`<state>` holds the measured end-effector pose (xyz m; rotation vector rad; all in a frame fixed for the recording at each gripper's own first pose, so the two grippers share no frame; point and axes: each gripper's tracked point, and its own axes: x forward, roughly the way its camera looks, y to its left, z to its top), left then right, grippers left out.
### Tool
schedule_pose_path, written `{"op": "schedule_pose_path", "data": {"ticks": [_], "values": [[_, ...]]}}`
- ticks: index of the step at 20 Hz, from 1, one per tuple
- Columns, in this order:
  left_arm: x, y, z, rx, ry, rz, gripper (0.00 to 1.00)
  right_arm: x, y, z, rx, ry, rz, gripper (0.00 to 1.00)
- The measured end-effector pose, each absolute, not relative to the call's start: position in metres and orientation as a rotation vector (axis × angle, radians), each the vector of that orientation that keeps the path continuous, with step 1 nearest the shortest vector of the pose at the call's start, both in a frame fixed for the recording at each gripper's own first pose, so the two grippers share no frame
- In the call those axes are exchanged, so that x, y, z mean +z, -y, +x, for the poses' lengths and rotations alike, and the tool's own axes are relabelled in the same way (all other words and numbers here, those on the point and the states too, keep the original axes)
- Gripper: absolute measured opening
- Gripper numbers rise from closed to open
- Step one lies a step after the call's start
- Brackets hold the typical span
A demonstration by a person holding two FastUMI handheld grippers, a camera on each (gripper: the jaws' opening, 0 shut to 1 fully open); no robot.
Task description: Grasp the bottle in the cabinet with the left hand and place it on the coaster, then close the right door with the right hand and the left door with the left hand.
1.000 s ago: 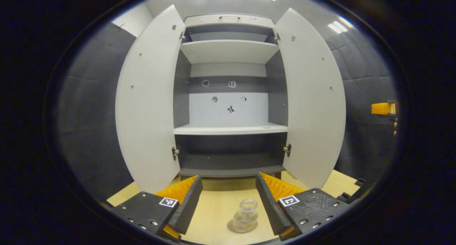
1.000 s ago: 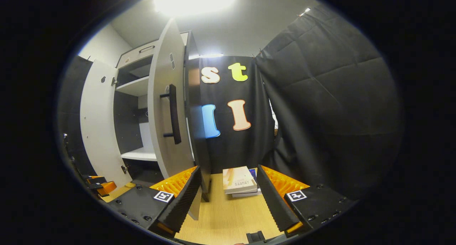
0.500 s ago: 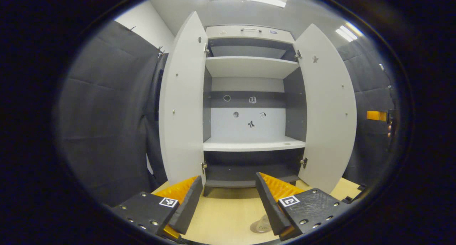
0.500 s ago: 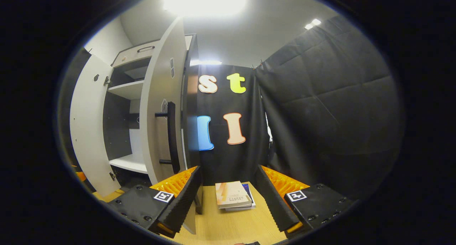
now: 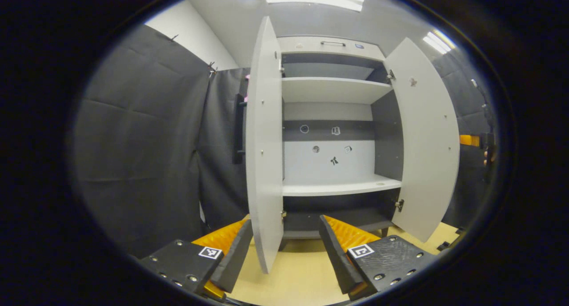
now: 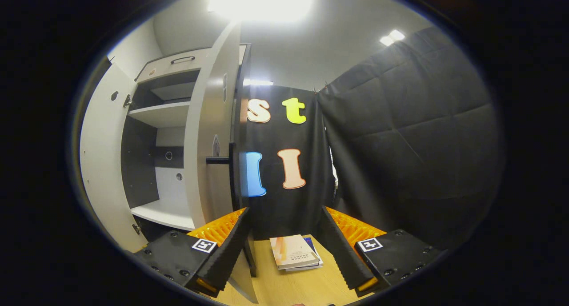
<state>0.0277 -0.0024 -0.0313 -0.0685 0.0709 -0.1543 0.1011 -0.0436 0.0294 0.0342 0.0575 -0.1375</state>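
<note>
**Both doors wide open, both claws empty**

Left gripper [image 5: 284, 257] has its jaws spread with nothing between them, hanging over the wooden table [image 5: 302, 275] in front of the cabinet [image 5: 329, 181], whose left door [image 5: 264, 146] stands edge-on just ahead. Right door [image 5: 426, 137] swings wide on the cabinet's other side. Right gripper [image 6: 284, 252] is parted and empty too, beside that right door [image 6: 209, 132], handle [image 6: 224, 163] facing it, books [image 6: 294, 251] lying beyond the cabinet's corner
</note>
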Motion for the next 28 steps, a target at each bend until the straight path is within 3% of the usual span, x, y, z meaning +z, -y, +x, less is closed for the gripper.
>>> {"op": "schedule_pose_path", "data": {"ticks": [7, 28], "values": [[-0.034, -0.038, 0.046, -0.123, -0.064, -0.067, 0.88, 0.032, 0.027, 0.096, -0.171, -0.036, -0.003, 0.97], [-0.055, -0.098, 0.053, -0.104, -0.096, -0.105, 0.88, 0.036, -0.093, 0.102, -0.020, -0.018, -0.015, 0.97]]}}
